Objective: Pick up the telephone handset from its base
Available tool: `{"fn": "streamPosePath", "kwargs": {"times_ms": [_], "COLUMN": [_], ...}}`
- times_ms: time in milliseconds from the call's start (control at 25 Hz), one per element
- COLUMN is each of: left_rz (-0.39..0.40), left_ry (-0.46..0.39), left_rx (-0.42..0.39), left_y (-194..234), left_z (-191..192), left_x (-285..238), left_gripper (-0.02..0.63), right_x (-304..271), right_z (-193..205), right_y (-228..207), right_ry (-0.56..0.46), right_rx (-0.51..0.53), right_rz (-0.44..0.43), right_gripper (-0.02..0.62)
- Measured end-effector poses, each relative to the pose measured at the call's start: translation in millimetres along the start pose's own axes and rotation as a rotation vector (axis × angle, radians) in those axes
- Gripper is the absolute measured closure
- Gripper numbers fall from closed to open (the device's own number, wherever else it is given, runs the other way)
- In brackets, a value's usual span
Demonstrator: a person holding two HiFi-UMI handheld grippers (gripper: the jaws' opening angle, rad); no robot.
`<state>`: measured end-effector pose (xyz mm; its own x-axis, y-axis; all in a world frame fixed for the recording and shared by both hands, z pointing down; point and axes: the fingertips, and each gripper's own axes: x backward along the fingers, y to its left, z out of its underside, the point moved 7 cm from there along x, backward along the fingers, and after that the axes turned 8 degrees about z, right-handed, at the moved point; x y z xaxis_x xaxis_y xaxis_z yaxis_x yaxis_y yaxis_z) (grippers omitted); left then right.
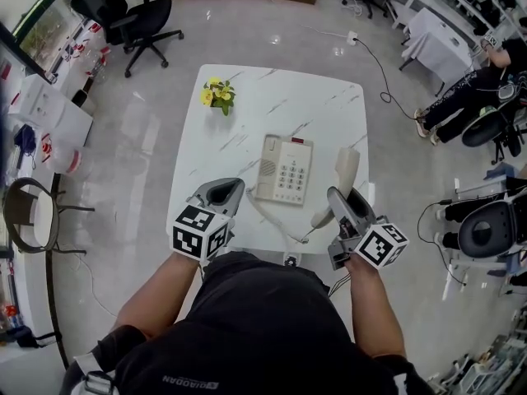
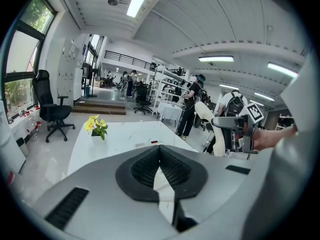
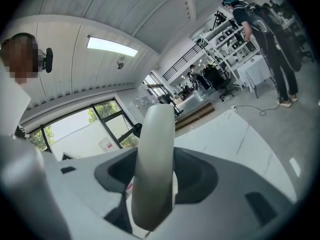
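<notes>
Right claw [image 1: 342, 200] is closed on the telephone handset [image 1: 347, 163]. In the right gripper view the cream handset [image 3: 155, 159] stands up between the two jaws, which press on it from either side about midway along its length. From the head view the handset hangs clear of the phone base [image 1: 284, 169], off to the base's right and toward the right edge of the worktop [image 1: 272, 97]. One end points to the far edge and the other down toward the near edge. The cradle on the base's left side shows bare. The base itself lies flat near the middle of the worktop, somewhat toward the near edge, and the cord [image 1: 272, 219] runs from it along the near edge to the handset's lower end.

Left claw [image 1: 224, 194] sits by the near left part of the worktop, just beside the base. Its jaws are drawn together with nothing between them, and only the white top shows past them in the left gripper view [image 2: 160, 171]. A small pot of yellow flowers [image 1: 219, 95] stands toward the far left corner, well apart from everything else.

By my reading the pick-up is essentially done, since the handset is held firmly and separated from the base. Little appears left beyond keeping the hold steady without dragging the base by the cord.
</notes>
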<state>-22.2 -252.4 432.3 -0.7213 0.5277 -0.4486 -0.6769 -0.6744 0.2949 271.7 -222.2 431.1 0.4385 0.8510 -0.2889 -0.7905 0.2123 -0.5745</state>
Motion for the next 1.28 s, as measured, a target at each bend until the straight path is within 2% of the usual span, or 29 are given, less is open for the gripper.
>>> {"fn": "streamPosePath", "kwargs": {"times_ms": [240,440,720,1280], "left_rz": [-0.002,0.005,0.015,0.011], "left_ry": [-0.006,-0.005,0.000,-0.011], "left_rx": [-0.010,-0.011,-0.010,-0.009], "left_y": [-0.4,-2.3,-8.1,-7.0], "left_z": [-0.1,-0.3,2.3,1.9], "left_x": [0.8,2.6,1.7,5.3], "left_gripper": [0.604,0.604,0.604,0.604], "right_x": [15.9,21.3,19.2,17.2], "right_z": [0.0,6.1,10.0,10.2], "right_y": [-5.4,-11.1,-11.5,-7.7], "right_ry": [-0.016,-0.021,-0.016,-0.015], "right_rx": [0.017,-0.008,-0.030,-0.008], "right_rz": [0.025,0.042,0.038,0.043], "right_gripper": [0.377,0.377,0.377,0.377]}}
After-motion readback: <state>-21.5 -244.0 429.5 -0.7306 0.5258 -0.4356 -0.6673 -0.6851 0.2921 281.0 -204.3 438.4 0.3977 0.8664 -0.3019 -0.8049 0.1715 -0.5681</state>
